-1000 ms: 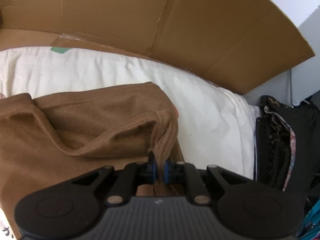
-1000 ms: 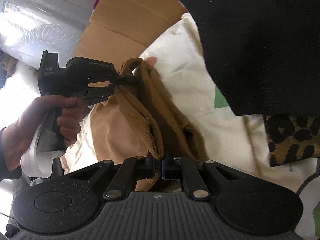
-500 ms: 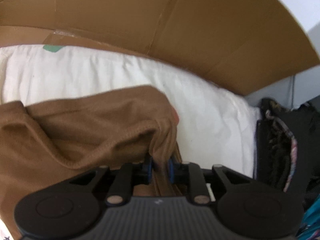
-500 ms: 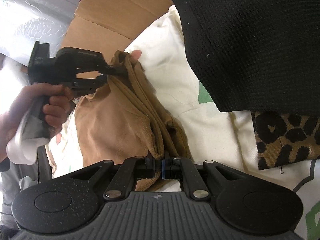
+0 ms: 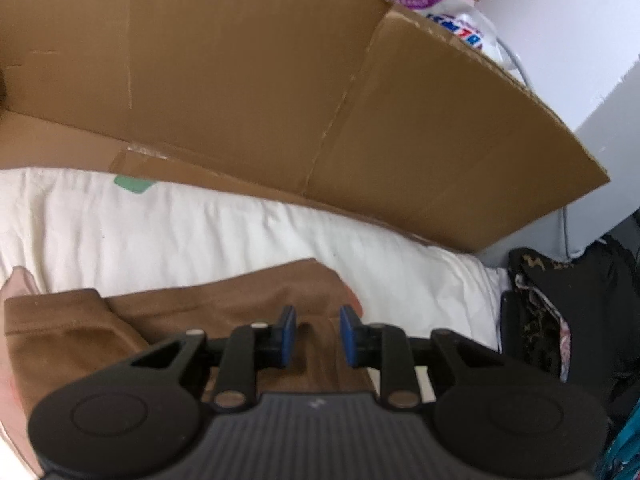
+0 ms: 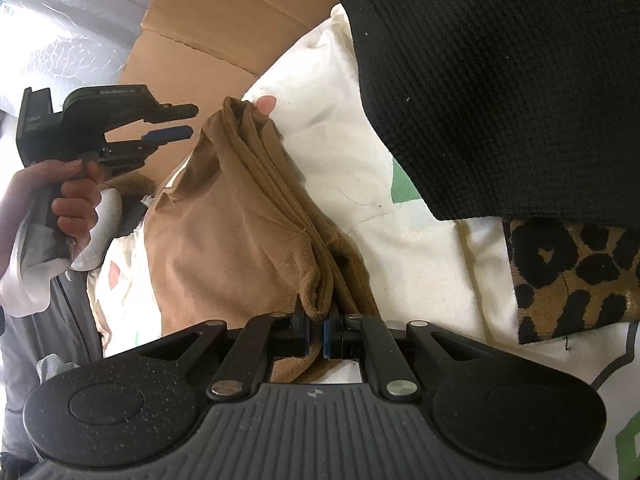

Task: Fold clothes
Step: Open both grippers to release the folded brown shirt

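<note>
A cream sheet (image 5: 208,236) with green printed patches covered the work surface. Flattened brown cardboard (image 5: 248,92) stood propped along its far edge. Behind it rose a pale grey wall (image 5: 568,40). A printed plastic bag (image 5: 452,16) showed over the cardboard top. Bright glare fell on crinkled clear plastic (image 6: 60,40) at upper left of the right wrist view.

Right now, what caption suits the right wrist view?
Right tool pinches a folded brown garment; left tool, just opened, hovers beside it.

No lettering is sharp enough to read anywhere.
</note>
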The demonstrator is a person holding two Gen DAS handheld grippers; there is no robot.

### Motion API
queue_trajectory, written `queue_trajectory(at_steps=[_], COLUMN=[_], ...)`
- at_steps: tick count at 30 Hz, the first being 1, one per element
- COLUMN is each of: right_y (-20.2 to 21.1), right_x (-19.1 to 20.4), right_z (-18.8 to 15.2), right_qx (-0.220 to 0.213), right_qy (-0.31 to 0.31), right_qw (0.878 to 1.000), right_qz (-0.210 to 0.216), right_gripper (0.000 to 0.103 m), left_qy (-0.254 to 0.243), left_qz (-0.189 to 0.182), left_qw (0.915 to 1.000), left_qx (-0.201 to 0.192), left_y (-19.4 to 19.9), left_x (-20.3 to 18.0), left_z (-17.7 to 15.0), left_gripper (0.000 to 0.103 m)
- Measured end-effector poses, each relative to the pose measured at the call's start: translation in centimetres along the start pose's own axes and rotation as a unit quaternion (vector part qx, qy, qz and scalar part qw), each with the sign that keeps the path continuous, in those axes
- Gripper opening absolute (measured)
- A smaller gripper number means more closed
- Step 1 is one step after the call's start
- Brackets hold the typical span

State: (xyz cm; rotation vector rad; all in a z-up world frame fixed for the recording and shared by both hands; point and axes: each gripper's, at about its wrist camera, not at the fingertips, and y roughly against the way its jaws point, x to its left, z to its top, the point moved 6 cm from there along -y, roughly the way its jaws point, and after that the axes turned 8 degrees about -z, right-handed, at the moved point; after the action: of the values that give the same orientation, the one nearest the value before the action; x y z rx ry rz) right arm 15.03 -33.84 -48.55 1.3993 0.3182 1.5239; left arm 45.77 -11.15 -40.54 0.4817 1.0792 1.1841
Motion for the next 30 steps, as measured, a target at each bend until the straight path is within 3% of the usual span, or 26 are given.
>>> queue_trajectory(at_steps=[4,6,13,22,26,30], right_y=[-0.1,-0.1,0.3,2.9,4.8,5.6], right_x=[-0.3,-0.4,-0.1,2.1,2.4,2.7], right_z=[0.4,0.5,0.6,1.3,2.1,2.8], right_qx=[0.010,0.014,0.023,0.025,0.003,-0.005], right_qy=[-0.002,-0.004,-0.006,0.049,0.053,0.059], right_qw=[1.000,1.000,0.999,0.996,0.996,0.995], right_qz=[-0.003,-0.005,-0.027,-0.073,-0.072,-0.077], right_gripper=[0.007,0.007,0.010,0.029,0.046,0.047], left_qy=[-0.016,-0.044,-0.050,-0.054,-0.071,-0.087], left_qz=[0.019,0.029,0.034,0.008,0.024,0.033], left_qw=[0.9988,0.9976,0.9966,0.9980,0.9969,0.9947], left_qx=[0.042,0.045,0.057,0.033,0.024,0.043], left_y=[-2.4,-3.7,-5.9,-0.9,2.3,4.4], left_x=[0.0,-0.1,-0.2,0.0,1.4,3.3], left_z=[-1.3,-1.0,-0.2,2.1,1.4,-0.8], left_gripper=[0.020,0.021,0.022,0.019,0.019,0.019])
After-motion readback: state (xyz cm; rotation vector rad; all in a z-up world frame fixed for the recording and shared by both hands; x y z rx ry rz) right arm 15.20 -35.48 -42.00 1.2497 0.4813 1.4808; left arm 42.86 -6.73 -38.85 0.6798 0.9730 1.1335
